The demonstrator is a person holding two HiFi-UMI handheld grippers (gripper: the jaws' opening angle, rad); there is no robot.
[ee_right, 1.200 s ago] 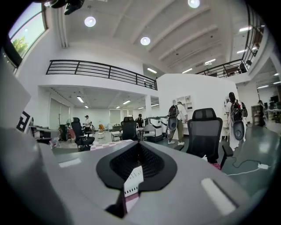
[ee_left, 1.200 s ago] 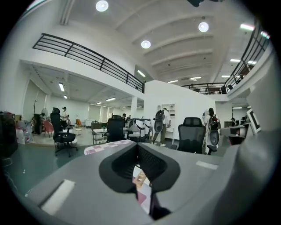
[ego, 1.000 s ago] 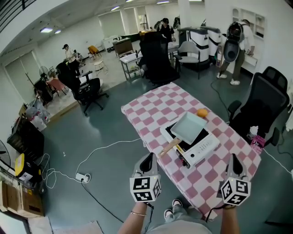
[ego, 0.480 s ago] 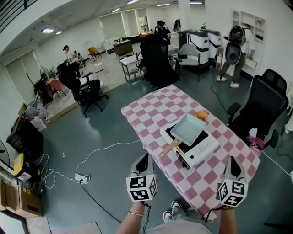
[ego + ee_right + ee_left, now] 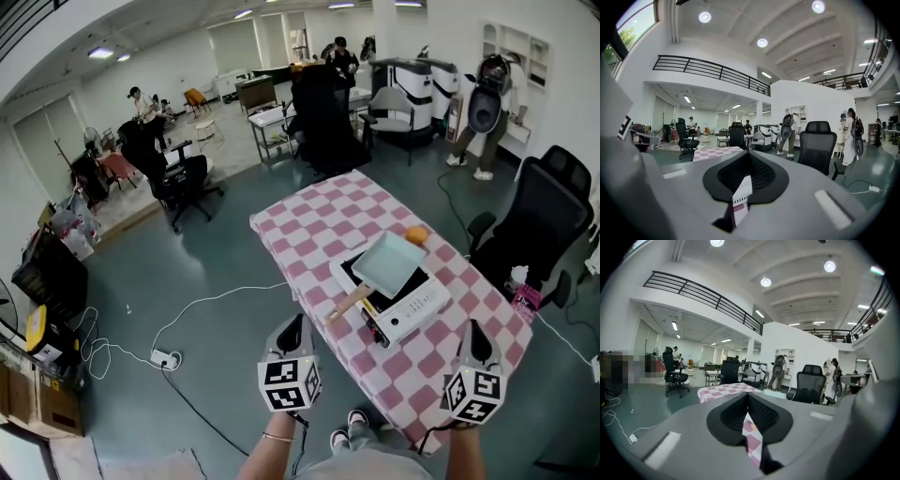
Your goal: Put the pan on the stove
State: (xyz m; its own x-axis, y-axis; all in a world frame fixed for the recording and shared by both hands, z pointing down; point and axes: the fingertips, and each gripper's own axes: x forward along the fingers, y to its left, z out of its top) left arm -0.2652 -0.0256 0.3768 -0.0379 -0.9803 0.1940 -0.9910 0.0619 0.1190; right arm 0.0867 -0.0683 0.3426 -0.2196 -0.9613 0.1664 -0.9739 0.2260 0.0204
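Observation:
A pale square pan (image 5: pixel 386 260) with a wooden handle (image 5: pixel 349 302) rests on the white portable stove (image 5: pixel 412 307), which stands on the pink-checked table (image 5: pixel 319 225). The handle sticks out over the stove's near-left corner. My left gripper (image 5: pixel 292 325) hovers off the table's near-left edge, below the handle, shut and empty. My right gripper (image 5: pixel 476 332) hangs over the table's near corner, right of the stove, also shut and empty. In the left gripper view the closed jaws (image 5: pixel 748 398) show only a sliver of checked cloth. In the right gripper view the jaws (image 5: pixel 749 155) show a sliver of stove.
An orange (image 5: pixel 415 234) lies on the cloth just behind the pan. A black office chair (image 5: pixel 534 216) stands to the right of the table. Cables (image 5: pixel 202 305) and a power strip (image 5: pixel 161 358) lie on the floor at the left. People and desks are far behind.
Both grippers have drifted slightly down and left in the head view. The pan and stove have not moved.

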